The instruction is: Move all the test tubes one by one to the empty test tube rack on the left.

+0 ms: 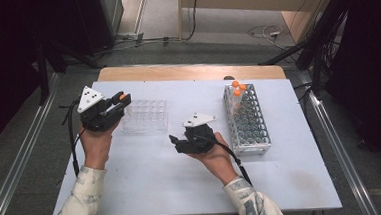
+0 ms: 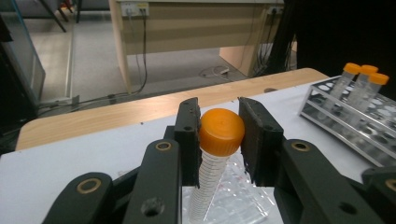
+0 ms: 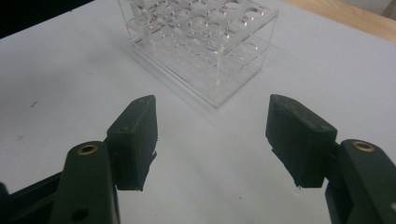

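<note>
Above the white surface [image 1: 147,175] (grey floor beyond), left tongs [image 2: 219,135] pinch an orange-capped tube [image 2: 212,163], its long axis upright, cap up; right tongs [image 3: 210,140] stand spread.

Grey floor [image 1: 26,162], wood desk [image 2: 187,28] behind, cables.

The tube [image 2: 208,186] is clear with fine dark graduation lines and an orange cap [image 2: 222,131]. Black tongs [image 2: 219,135] flank it. The bench [image 1: 157,174] is white with a light wood edge. One rack [image 3: 201,42] is transparent, the other [image 1: 249,124] silvery metal.
</note>
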{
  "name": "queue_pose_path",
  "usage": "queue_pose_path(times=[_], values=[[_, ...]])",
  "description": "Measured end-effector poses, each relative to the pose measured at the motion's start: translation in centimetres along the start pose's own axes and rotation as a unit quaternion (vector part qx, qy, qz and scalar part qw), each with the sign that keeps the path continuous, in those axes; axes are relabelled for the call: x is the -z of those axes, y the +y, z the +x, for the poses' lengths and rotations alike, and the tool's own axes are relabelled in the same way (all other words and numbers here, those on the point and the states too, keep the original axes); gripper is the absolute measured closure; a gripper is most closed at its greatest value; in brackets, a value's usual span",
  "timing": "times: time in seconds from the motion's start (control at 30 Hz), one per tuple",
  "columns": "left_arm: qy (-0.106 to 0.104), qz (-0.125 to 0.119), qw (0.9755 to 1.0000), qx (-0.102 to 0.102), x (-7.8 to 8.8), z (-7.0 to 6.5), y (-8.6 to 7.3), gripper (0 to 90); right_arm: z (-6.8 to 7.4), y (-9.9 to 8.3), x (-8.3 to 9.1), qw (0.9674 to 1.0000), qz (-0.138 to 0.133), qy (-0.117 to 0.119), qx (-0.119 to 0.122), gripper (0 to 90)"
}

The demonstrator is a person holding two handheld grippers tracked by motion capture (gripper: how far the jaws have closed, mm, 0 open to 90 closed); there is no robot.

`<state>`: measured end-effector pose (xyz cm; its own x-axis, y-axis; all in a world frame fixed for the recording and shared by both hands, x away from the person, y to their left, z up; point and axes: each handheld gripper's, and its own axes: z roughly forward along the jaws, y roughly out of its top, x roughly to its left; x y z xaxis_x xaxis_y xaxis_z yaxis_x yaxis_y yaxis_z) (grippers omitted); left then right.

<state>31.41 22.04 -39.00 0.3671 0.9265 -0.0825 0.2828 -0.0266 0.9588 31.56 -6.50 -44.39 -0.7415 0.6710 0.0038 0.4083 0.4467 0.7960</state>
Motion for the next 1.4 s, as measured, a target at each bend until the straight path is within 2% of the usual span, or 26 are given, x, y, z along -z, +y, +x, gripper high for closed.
queue_pose_path(times=[0.27, 0.43, 0.6, 0.83, 0.97, 1.2, 1.33, 1.4], values=[[0.01, 0.015, 0.9998, 0.001, -0.9, 0.8, -0.7, 70.3, -0.2, 0.0, 0.1, 1.0, 0.001, -0.001, 0.001, 32.6], [0.016, 0.034, 0.9992, -0.013, -1.5, 0.4, -1.3, 70.2, -0.1, 0.0, -0.1, 1.0, 0.0, 0.002, 0.001, 32.6], [0.025, 0.055, 0.9982, -0.006, -2.2, 0.6, -2.7, 70.1, 0.0, 0.0, -0.3, 1.0, 0.0, 0.004, -0.001, 32.6], [0.035, 0.052, 0.998, 0.0, -2.1, 0.5, -3.0, 69.2, 0.0, 0.0, -0.2, 1.0, -0.001, 0.004, -0.001, 32.6], [0.031, 0.045, 0.9985, 0.006, -2.0, 0.6, -2.9, 61.3, -0.1, 0.0, -0.2, 1.0, 0.0, 0.002, -0.002, 32.6], [0.025, 0.039, 0.9989, 0.013, -1.7, 0.5, -2.7, 54.7, -0.2, 0.0, 0.0, 1.0, -0.003, -0.001, -0.006, 32.6], [0.02, 0.041, 0.9985, 0.029, -1.7, 0.1, -2.6, 38.3, -0.6, 0.1, 0.3, 0.9999, -0.01, -0.007, -0.008, 32.6], [0.019, 0.04, 0.9987, 0.028, -1.7, -0.3, -2.5, 33.3, -1.0, 0.2, 0.5, 0.9998, -0.011, -0.012, -0.009, 32.6]])
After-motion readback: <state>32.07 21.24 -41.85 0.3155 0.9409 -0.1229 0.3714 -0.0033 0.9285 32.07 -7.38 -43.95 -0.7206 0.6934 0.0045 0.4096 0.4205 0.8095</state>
